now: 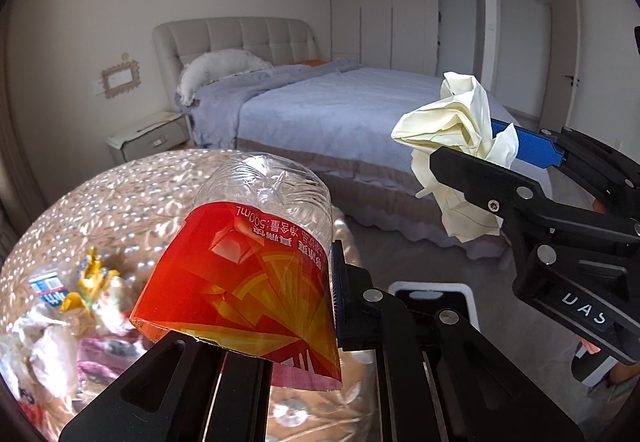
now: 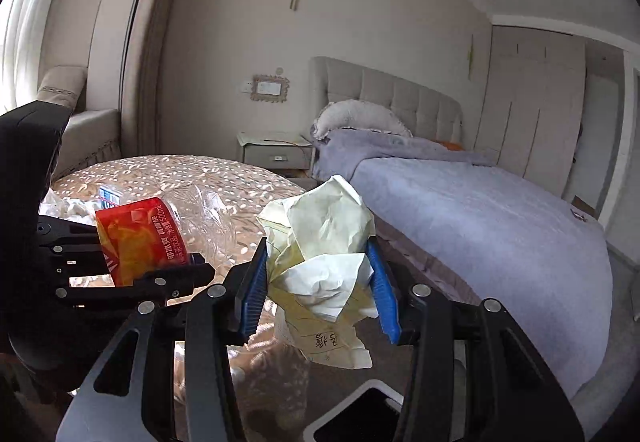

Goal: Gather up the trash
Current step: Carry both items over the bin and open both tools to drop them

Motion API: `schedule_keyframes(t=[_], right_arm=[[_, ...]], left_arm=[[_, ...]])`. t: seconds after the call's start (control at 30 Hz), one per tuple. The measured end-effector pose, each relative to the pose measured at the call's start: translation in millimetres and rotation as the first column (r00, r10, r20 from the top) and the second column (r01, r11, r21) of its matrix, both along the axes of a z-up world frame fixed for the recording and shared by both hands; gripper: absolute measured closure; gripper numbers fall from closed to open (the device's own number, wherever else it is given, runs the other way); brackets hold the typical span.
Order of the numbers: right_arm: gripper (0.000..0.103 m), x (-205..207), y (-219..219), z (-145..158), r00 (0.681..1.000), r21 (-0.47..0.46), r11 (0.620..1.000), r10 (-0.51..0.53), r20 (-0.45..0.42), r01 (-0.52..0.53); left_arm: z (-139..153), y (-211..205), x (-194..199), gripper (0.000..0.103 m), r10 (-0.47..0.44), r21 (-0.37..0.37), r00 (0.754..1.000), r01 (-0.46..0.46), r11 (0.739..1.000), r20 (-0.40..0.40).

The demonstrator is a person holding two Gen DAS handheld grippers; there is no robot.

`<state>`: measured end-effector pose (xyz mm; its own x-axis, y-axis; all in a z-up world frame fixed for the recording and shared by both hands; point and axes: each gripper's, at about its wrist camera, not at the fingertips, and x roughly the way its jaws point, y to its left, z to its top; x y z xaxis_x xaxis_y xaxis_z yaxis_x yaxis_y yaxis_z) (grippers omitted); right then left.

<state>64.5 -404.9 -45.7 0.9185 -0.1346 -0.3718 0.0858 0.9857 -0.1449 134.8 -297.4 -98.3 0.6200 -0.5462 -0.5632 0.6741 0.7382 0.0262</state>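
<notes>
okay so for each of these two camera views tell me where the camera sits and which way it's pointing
Left wrist: sits on the left gripper, facing along its fingers over the round table toward the bed; the fingers pinch a plastic bottle, and the right gripper with crumpled paper enters from the right.
Right wrist: sits on the right gripper, facing the bed and nightstand; its blue fingers clamp the paper, and the left gripper with the bottle shows at left.
Shared: bottle, paper, table, bed, both grippers.
</notes>
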Motion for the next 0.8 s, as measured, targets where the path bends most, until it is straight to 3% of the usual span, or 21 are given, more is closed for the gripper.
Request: schedule_keyframes(t=[0.23,0.5,0.8], right_arm=[[0.054,-6.8,-47.0,-29.9,0.991,0.023,0.991,-0.129,-0.039,0.13],[0.055,5.2,-89.4,-79.8,0.967,0.029,0.972,-0.228,-0.118,0.233],[0.055,7.8,-150.4,-143.9,0.911,0.068,0.937,-0.314,-0.267,0.343]], left_arm=[[-35.5,-68.5,-10.0,0.096,-0.132,0.045,0.989,0.135,0.99,-0.066],[-96.2,-135.5,-14.8,0.096,-0.261,0.073,0.948,0.278,0.958,-0.184],[-165.6,-198.4,-20.6,0.096,-0.368,0.097,0.861,0.424,0.9,-0.351]])
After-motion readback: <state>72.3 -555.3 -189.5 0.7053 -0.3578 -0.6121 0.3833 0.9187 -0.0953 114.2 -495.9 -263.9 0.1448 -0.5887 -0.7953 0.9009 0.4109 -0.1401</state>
